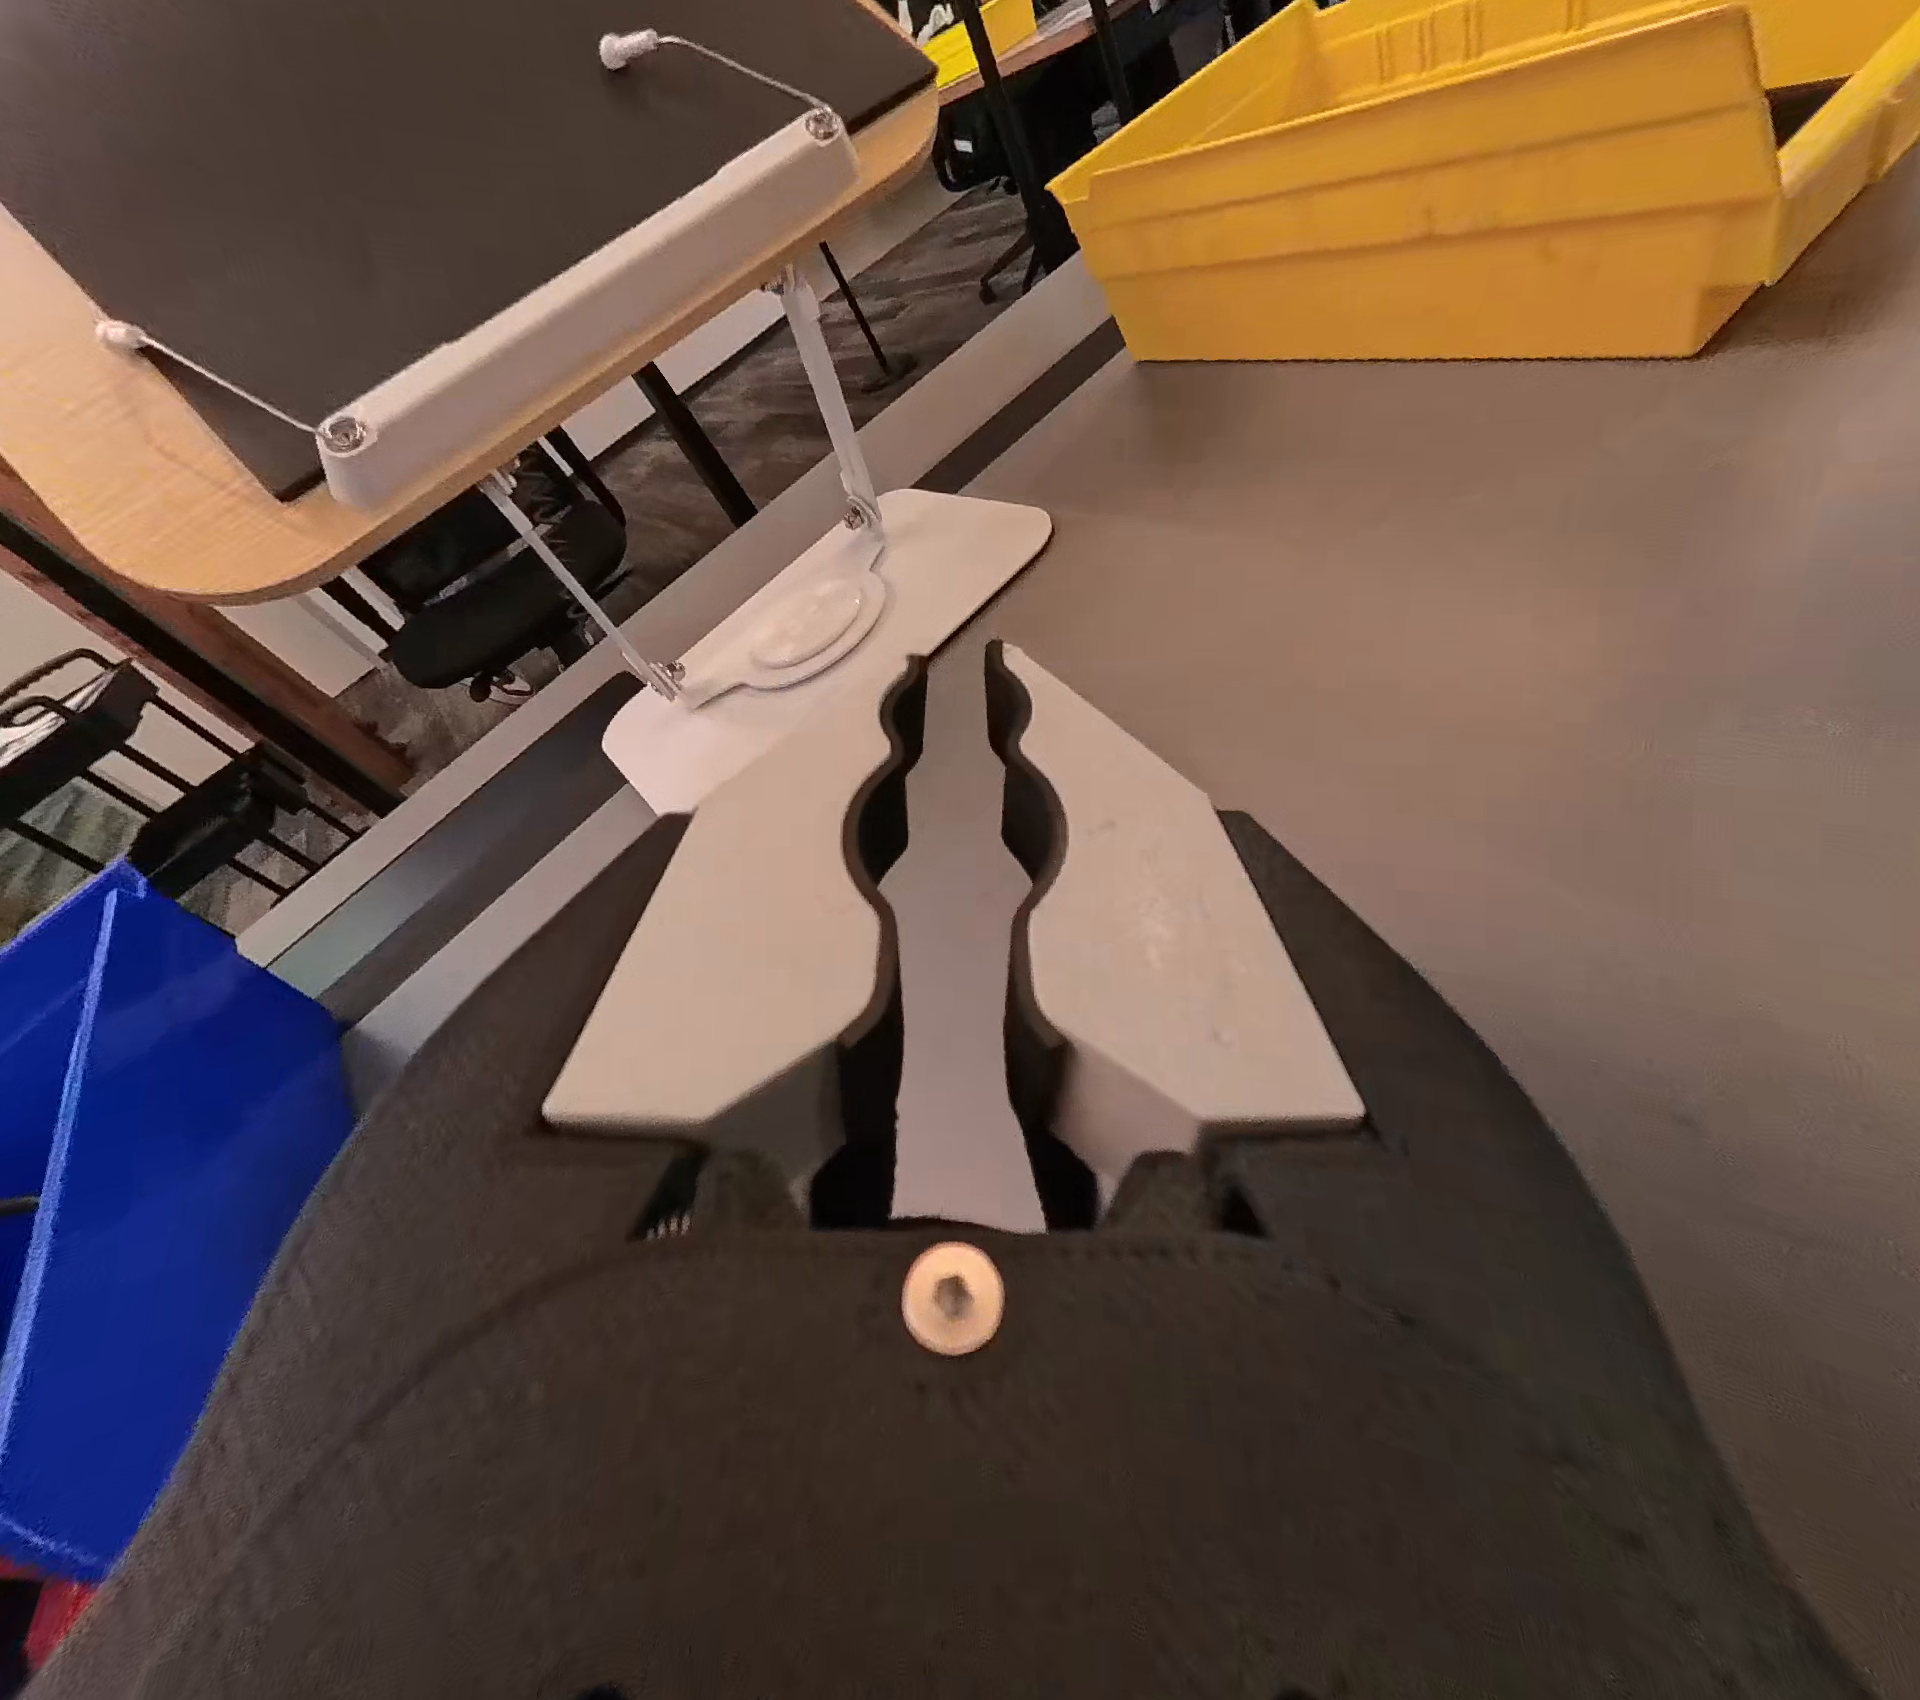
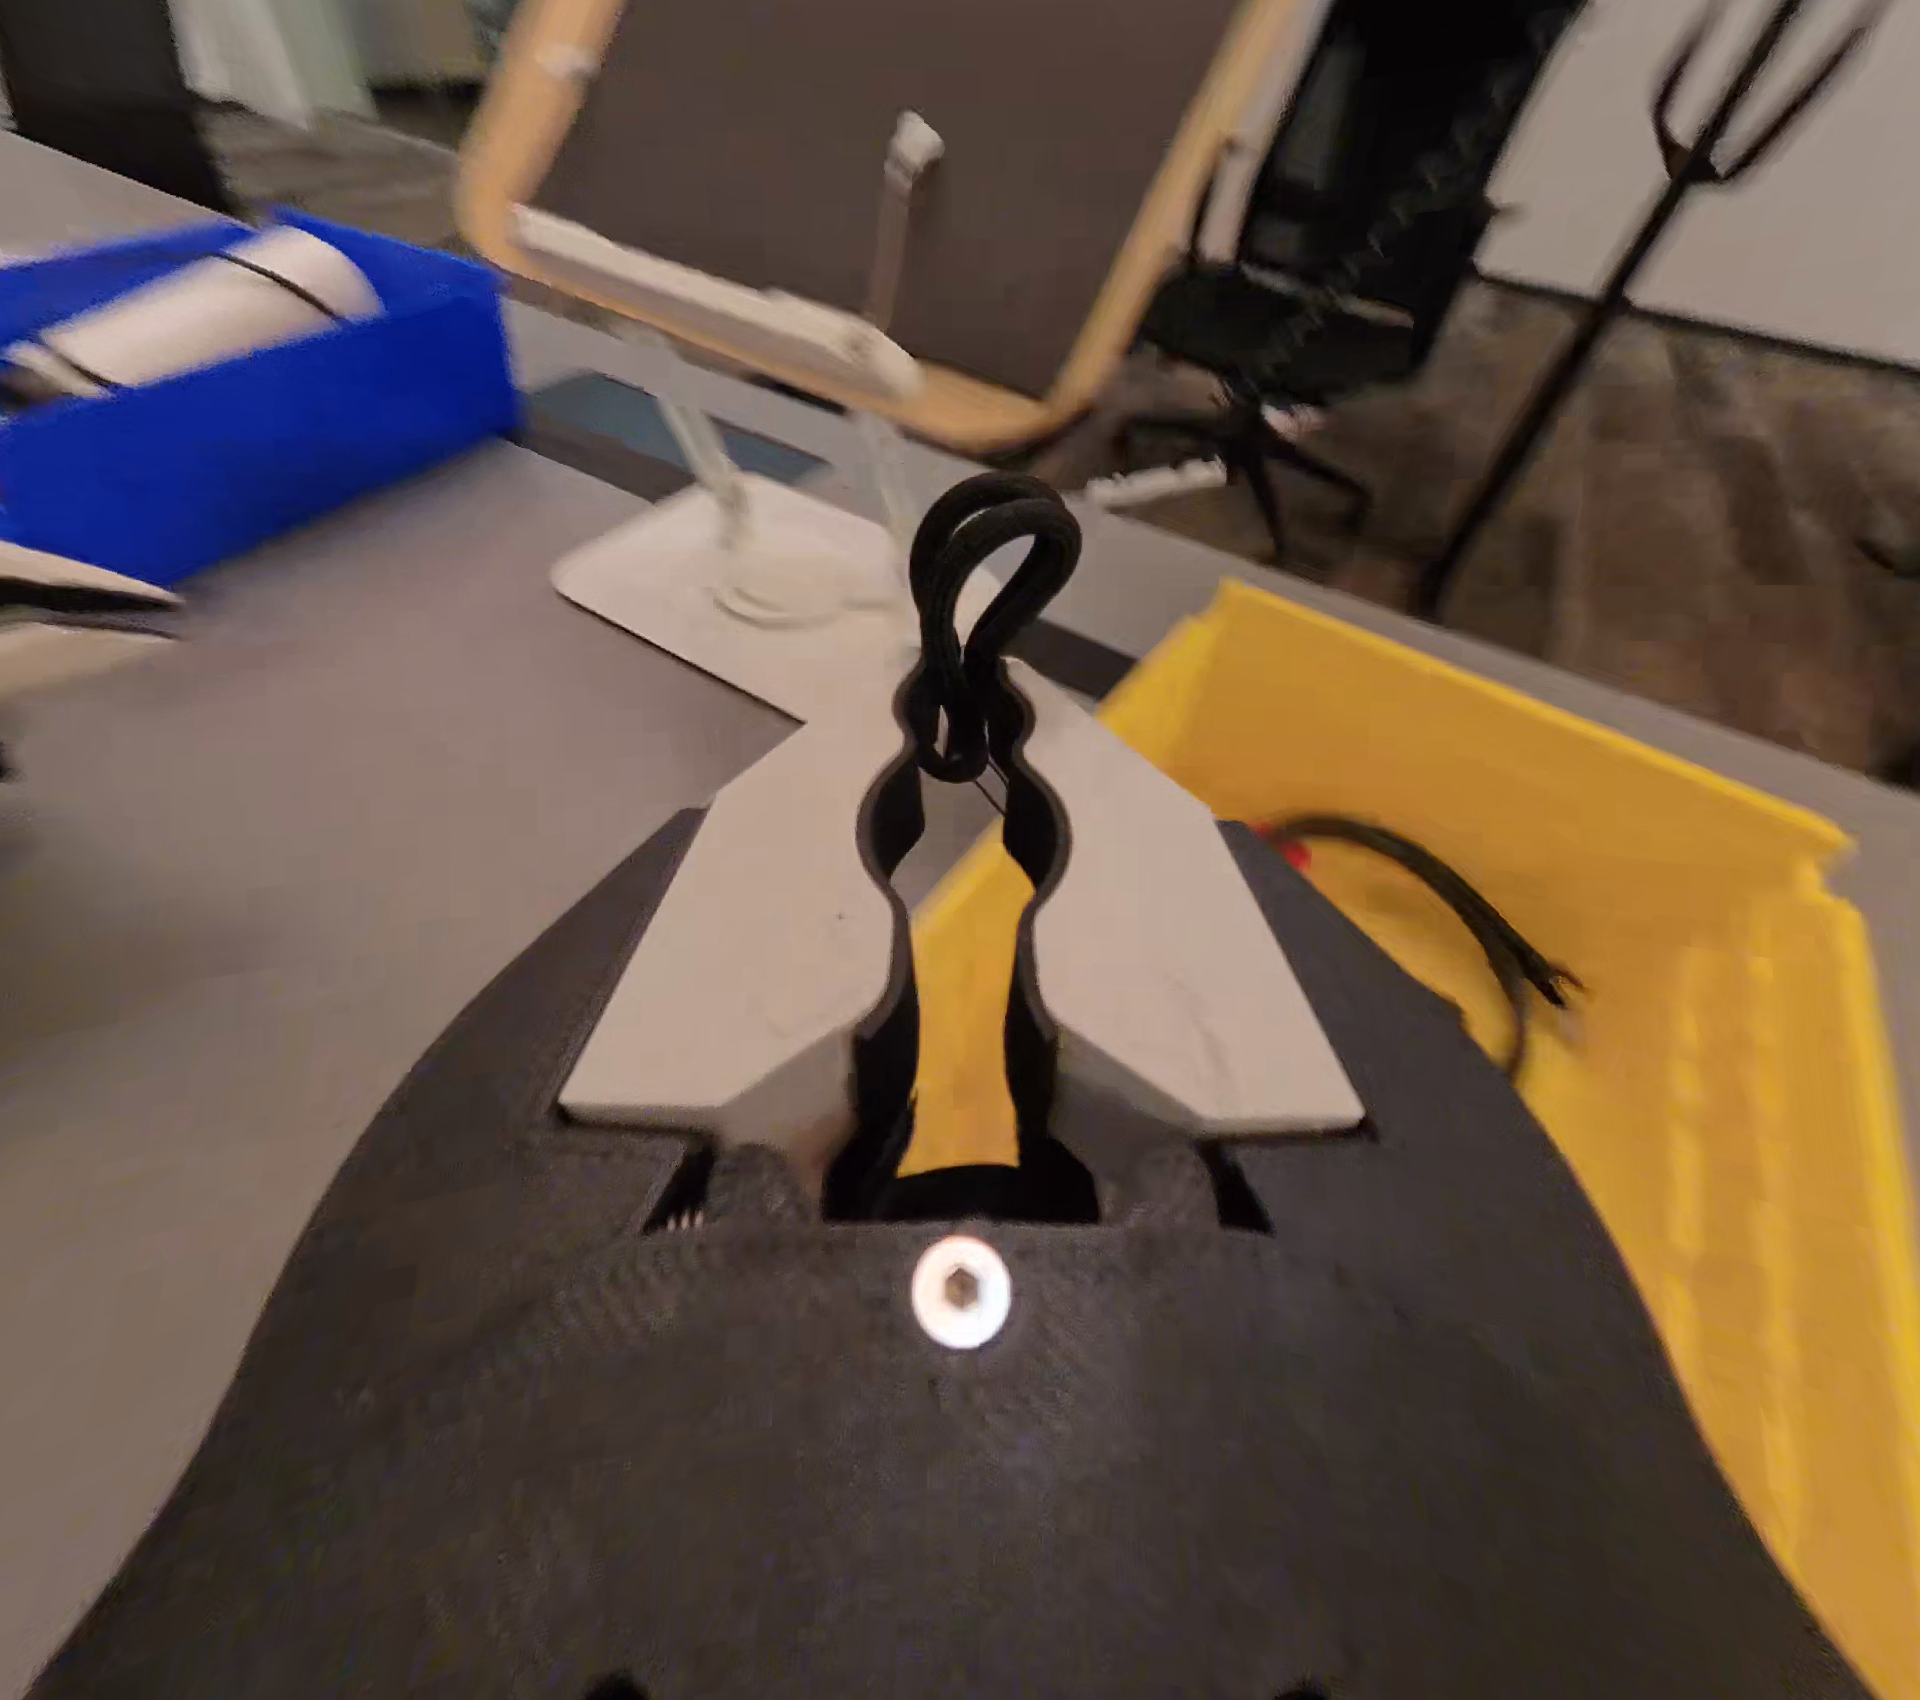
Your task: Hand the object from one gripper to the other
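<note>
My right gripper [image 2: 961, 689] is shut on a coiled black cable [image 2: 992, 544]. The cable's loop sticks up past the fingertips, and the rest hangs hidden under the jaws. The gripper hovers over the near corner of a yellow bin [image 2: 1507, 777]. A second black cable [image 2: 1455, 907] lies in that bin. My left gripper [image 1: 956, 668] is empty above the grey table [image 1: 1455, 767]. Its jaws are closed to a narrow slit and point at the white base [image 1: 935, 554] of a tilted stand. The cable does not show in the left wrist view.
A tilted wooden stand with a dark board [image 1: 416, 92] rises over the table's far edge and also shows in the right wrist view [image 2: 883, 40]. Stacked yellow bins [image 1: 1403, 227] sit at the right. A blue bin [image 1: 135, 1131] sits at the left, and in the right wrist view [image 2: 260, 445] it holds white objects. Tip to tip, the grippers are about 30 centimeters apart.
</note>
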Tool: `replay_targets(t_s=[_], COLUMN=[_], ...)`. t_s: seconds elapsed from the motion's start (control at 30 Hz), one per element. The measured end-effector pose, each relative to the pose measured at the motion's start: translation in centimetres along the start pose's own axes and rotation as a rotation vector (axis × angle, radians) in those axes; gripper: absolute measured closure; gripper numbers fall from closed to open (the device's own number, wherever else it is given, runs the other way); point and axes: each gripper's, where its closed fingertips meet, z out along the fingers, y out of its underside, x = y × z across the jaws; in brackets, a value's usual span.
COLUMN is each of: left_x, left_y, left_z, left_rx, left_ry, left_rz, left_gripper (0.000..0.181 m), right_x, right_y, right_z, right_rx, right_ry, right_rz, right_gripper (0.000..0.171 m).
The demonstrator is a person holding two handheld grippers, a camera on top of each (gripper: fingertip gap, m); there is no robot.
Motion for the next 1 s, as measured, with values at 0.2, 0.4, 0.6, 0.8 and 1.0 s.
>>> replay_targets(t_s=[0.2,0.4,0.6,0.8,1.0], left_x=[-0.2,0.6,0.6,0.5,0.7], left_y=[0.7,1.1,1.4,1.6,1.6], left_z=[0.2,0.5,0.6,0.8,0.9], left_rx=[-0.016,-0.036,-0.043,-0.05,-0.055], left_ry=[-0.001,0.035,0.042,0.041,0.045], left_rz=[-0.016,-0.016,-0.027,-0.041,-0.028], left_gripper=[0.171,0.17,0.169,0.167,0.164], right_x=[6.4,8.1,10.2,7.9,-4.0], right_y=[9.0,14.6,12.5,6.0,-2.3], right_z=[-1.0,-1.2,-1.5,-1.2,2.2], right_rx=[-0.334,-0.548,-0.473,-0.256,0.086], right_ry=[0.145,0.205,0.354,0.359,0.078], right_rz=[0.046,0.083,-0.002,-0.128,-0.132], right_gripper=[0.165,0.157,0.118,0.121,0.125])
